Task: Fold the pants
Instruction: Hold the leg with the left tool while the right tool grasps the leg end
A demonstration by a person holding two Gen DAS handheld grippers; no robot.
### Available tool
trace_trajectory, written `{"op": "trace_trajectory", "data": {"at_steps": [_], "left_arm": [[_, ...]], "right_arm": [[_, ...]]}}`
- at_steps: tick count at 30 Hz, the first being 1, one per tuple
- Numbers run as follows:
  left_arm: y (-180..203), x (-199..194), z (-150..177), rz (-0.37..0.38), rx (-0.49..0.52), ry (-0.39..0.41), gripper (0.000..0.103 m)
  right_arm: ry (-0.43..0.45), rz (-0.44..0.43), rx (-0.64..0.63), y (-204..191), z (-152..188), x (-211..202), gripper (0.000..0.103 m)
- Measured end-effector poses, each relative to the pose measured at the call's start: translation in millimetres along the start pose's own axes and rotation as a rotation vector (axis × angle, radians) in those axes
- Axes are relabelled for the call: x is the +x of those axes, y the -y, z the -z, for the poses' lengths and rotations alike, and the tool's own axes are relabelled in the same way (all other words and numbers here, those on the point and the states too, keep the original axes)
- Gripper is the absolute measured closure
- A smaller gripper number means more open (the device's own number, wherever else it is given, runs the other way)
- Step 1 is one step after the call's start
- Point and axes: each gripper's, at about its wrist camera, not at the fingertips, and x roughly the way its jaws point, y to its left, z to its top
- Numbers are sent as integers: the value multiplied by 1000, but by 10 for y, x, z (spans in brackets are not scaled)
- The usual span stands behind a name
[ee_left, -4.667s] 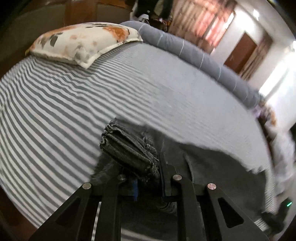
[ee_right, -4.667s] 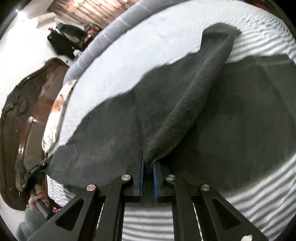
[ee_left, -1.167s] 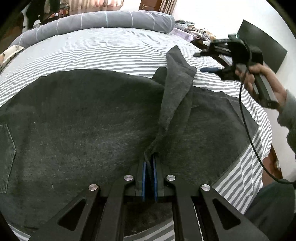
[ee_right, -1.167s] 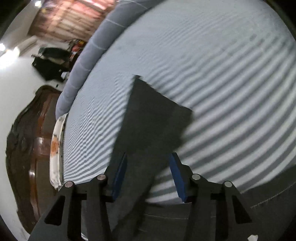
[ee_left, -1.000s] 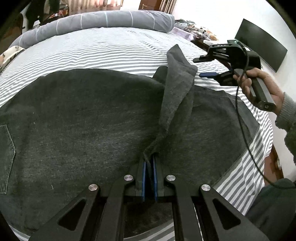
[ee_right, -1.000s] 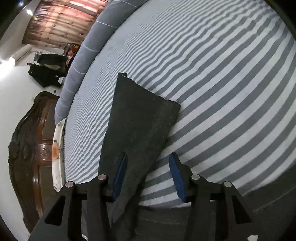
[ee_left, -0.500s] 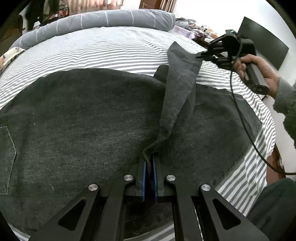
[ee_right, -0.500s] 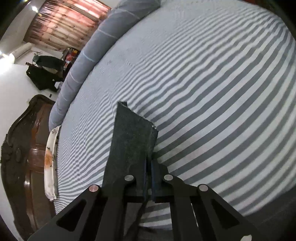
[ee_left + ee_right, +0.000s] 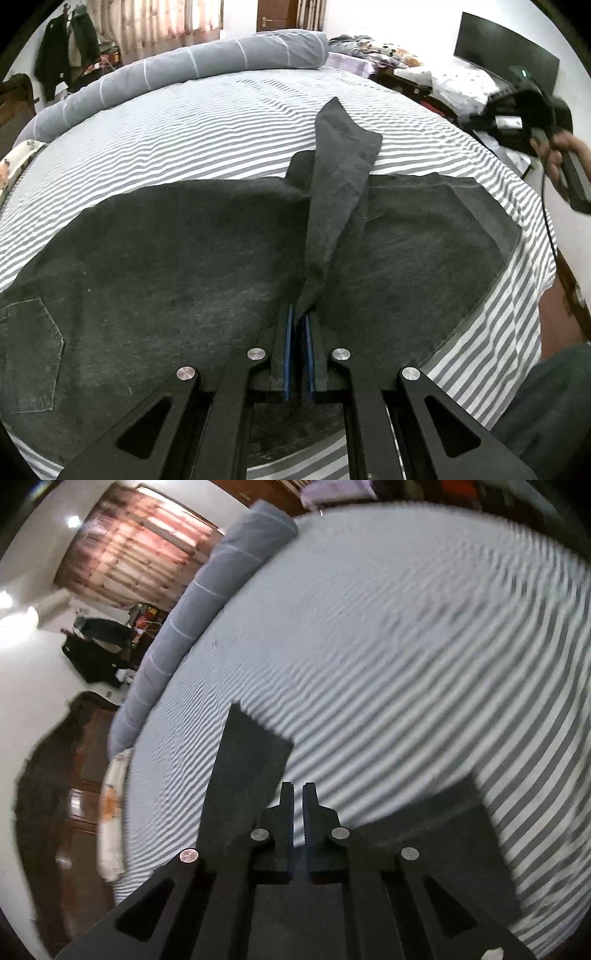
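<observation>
Bed: a sheet [image 9: 229, 122] in grey and white stripes covers the whole bed, with a long grey bolster [image 9: 192, 77] along its far edge.
Room: pink curtains [image 9: 140, 542] hang over a window beyond the bolster; a dark carved wooden headboard [image 9: 48, 782] stands at the left, with a floral pillow [image 9: 110, 812] lying against it. A black screen [image 9: 506, 55] is on the far right wall, above a cluttered side surface.
Pants: the dark grey pants [image 9: 166, 258] lie spread flat on the near half of the bed, a back pocket at the near left. One strip of the fabric rises from the middle towards the far right.
Left gripper [image 9: 298, 332]: jaws closed, pinching the near end of the raised strip.
Right gripper [image 9: 298, 808]: jaws parting slightly, nothing between them; the strip's end lies just left of them.
Change: half a second ago the right jaws were clamped on the strip's far end; they have since let go and pulled up and away to the right. The left grip is unchanged.
</observation>
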Motion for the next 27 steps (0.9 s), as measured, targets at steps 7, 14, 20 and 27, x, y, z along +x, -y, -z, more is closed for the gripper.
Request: {"op": "trace_trajectory", "data": {"at_steps": [7,14,20,27], "left_arm": [[-106,95,4,-12,-23,-26,96],[-163,224,37,-9,-34,-36,96],[-200,235,51,11,-55,-33,96],[-207,228,51,11,-59,-34,96]], "right_arm": [[-93,-97,62,-15,175,788,85],[-103,-181,124,-7,161,1365,78],[-54,-215,150,-36,-107,1507,82],[-27,-160,53,-317,-198,1415,98]]}}
